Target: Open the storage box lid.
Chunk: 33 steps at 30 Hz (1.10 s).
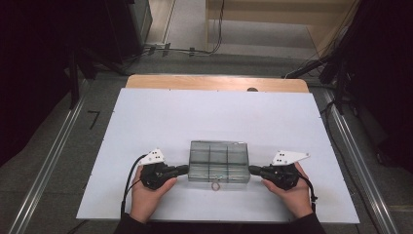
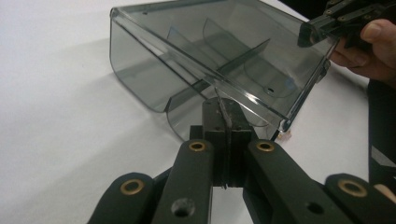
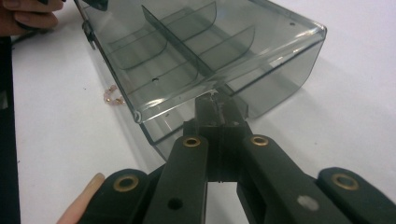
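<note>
Black jaws, smoky clear divided box [image 2: 219, 60]

Dark sleeves are covering both forearms at the near edge. The left gripper [image 1: 184, 169] and right gripper [image 1: 253, 170] are showing black jaws with brass rivets, white three-cornered plates and trailing black cables.
</note>
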Each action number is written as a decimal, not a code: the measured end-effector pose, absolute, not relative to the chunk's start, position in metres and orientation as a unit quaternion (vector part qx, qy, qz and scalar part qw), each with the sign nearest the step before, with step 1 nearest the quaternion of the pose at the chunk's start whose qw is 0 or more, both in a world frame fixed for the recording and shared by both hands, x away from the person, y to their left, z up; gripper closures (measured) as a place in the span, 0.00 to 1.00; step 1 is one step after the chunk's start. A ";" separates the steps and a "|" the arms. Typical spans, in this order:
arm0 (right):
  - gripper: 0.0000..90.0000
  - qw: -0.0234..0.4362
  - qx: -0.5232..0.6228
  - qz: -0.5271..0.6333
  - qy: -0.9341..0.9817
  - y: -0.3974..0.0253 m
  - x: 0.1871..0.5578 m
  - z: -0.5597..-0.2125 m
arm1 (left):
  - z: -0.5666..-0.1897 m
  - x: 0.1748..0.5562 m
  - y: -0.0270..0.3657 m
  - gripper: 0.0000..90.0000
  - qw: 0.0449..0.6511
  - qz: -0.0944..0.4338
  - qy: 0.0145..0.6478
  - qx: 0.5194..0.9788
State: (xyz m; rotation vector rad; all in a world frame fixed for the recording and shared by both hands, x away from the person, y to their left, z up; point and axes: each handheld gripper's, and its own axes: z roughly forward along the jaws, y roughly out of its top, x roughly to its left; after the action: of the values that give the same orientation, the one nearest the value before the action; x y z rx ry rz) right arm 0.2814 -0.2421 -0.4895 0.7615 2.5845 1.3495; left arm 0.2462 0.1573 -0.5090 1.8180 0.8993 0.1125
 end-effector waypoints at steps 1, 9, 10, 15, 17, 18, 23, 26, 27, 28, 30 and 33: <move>0.98 0.065 0.251 0.449 0.855 -0.242 0.281 -0.489 | -0.509 0.246 0.157 1.00 0.528 0.049 0.376 0.760; 0.98 0.068 0.251 0.462 0.848 -0.239 0.278 -0.484 | -0.506 0.245 0.157 1.00 0.554 0.051 0.363 0.748; 0.98 0.069 0.249 0.464 0.847 -0.238 0.278 -0.483 | -0.505 0.244 0.156 1.00 0.556 0.054 0.359 0.747; 0.98 0.076 0.251 0.477 0.839 -0.237 0.275 -0.477 | -0.502 0.241 0.152 1.00 0.559 0.071 0.345 0.750; 0.98 0.077 0.249 0.482 0.836 -0.237 0.274 -0.474 | -0.501 0.241 0.152 1.00 0.566 0.064 0.340 0.749; 0.98 0.077 0.251 0.484 0.835 -0.237 0.274 -0.472 | -0.501 0.240 0.152 1.00 0.565 0.071 0.340 0.749; 0.98 0.082 0.251 0.489 0.831 -0.237 0.272 -0.469 | -0.499 0.238 0.153 0.96 0.567 0.085 0.339 0.746; 0.98 0.084 0.251 0.492 0.829 -0.236 0.272 -0.467 | -0.499 0.239 0.153 0.83 0.568 0.090 0.339 0.745; 0.98 0.085 0.251 0.494 0.828 -0.236 0.272 -0.466 | -0.498 0.239 0.153 0.79 0.568 0.094 0.341 0.743; 0.98 0.085 0.253 0.495 0.827 -0.236 0.272 -0.466 | -0.498 0.239 0.153 0.73 0.569 0.095 0.342 0.742; 0.98 0.085 0.255 0.497 0.825 -0.236 0.272 -0.465 | -0.498 0.239 0.153 0.62 0.574 0.096 0.347 0.735; 0.98 0.086 0.256 0.501 0.822 -0.235 0.272 -0.462 | -0.497 0.240 0.154 0.48 0.576 0.098 0.354 0.730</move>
State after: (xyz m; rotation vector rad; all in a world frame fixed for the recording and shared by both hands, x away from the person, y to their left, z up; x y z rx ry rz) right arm 0.2719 -0.2352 -0.4622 0.7644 2.4491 1.4943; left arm 0.2401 0.1542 -0.4973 1.7097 0.8297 0.2286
